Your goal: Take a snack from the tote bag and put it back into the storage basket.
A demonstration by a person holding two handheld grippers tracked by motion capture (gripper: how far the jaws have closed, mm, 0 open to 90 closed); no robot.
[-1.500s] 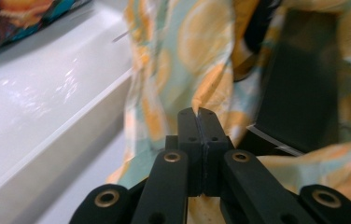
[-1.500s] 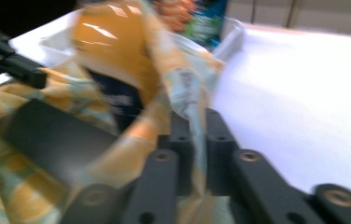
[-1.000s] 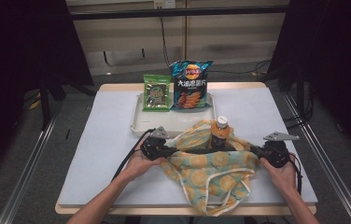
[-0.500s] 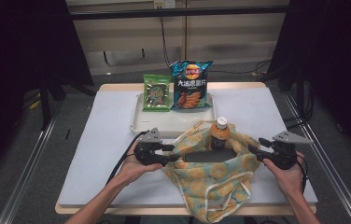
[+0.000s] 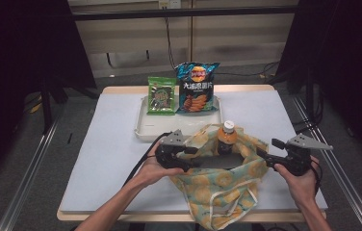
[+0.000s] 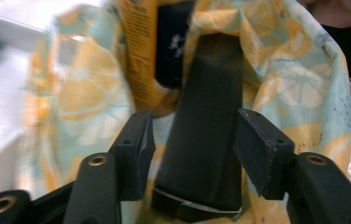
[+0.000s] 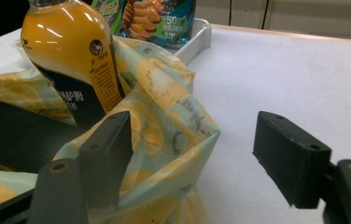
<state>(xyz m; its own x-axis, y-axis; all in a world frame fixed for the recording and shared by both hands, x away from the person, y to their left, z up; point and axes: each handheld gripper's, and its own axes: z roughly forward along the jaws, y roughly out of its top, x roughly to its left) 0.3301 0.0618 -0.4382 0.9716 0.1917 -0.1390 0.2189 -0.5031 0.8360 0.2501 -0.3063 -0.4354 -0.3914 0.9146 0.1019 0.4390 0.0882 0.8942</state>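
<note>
A lemon-print cloth bag point(image 5: 222, 185) lies open at the table's front. An orange drink bottle point(image 5: 226, 137) stands inside it beside a flat black pack point(image 5: 217, 161). My left gripper point(image 5: 192, 158) is at the bag's left rim; its jaws have just been opening. In the left gripper view the left gripper point(image 6: 192, 140) is open, with the black pack point(image 6: 206, 130) between the jaws, clear of both pads. My right gripper point(image 5: 269, 149) is at the right rim; its jaws have just been opening too. The right gripper point(image 7: 192, 144) is open, with bag cloth point(image 7: 164, 107) beside one jaw and the bottle point(image 7: 71, 51) beyond.
A white tray point(image 5: 143, 126) sits behind the bag. A green snack packet point(image 5: 161, 95) and a blue chip bag point(image 5: 197, 87) stand upright at its back. Bare white table point(image 5: 97, 159) stretches to the left and right of the bag.
Both grippers were shut on the bag's rim; now both stand open and have lifted a little. The bag's mouth gapes wider around the bottle.
</note>
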